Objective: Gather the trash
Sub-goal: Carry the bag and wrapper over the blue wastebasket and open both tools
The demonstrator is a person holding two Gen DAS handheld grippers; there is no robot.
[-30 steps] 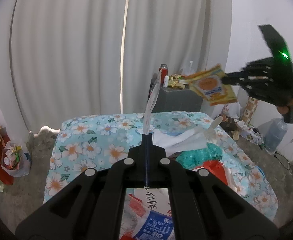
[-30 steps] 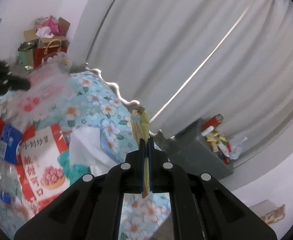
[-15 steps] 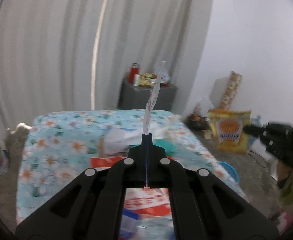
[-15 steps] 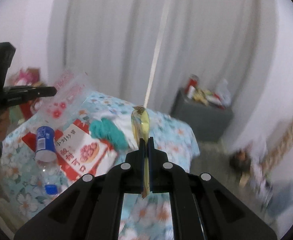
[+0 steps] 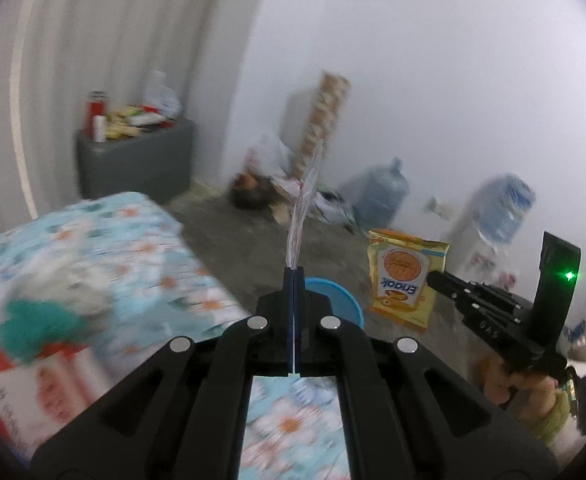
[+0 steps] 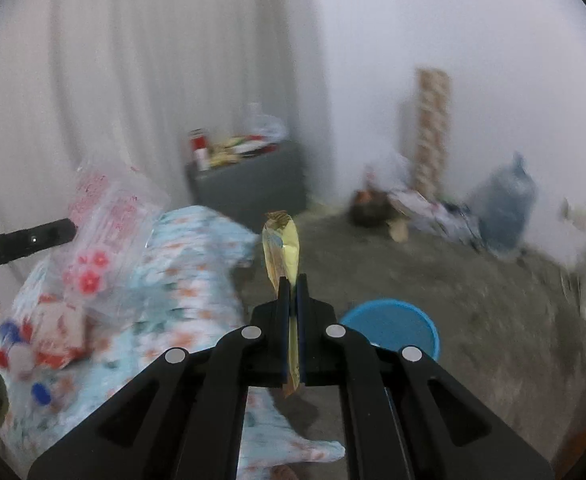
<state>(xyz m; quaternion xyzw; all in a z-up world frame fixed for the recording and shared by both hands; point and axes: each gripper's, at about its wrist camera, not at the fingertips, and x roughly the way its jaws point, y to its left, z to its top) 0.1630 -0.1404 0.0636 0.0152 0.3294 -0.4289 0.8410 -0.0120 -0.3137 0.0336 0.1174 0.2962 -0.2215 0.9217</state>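
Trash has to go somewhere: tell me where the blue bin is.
The blue bin stands on the floor beside the flowered bed, just right of the right gripper and its yellow snack packet.

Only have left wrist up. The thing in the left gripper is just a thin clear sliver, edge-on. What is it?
Observer: The right wrist view shows it side-on. It's a clear plastic bag with red flower print, hanging from the left gripper over the bed.
Operator: Blue basin is half hidden behind my fingers. Anything in it?
Observer: The right wrist view shows more of the blue basin on the floor. The visible inside looks plain blue, though it is blurred and the near part is hidden.
Operator: Right gripper properly on the packet?
Observer: Yes. The right gripper is shut on the yellow packet, which runs between the pads and pokes out behind them.
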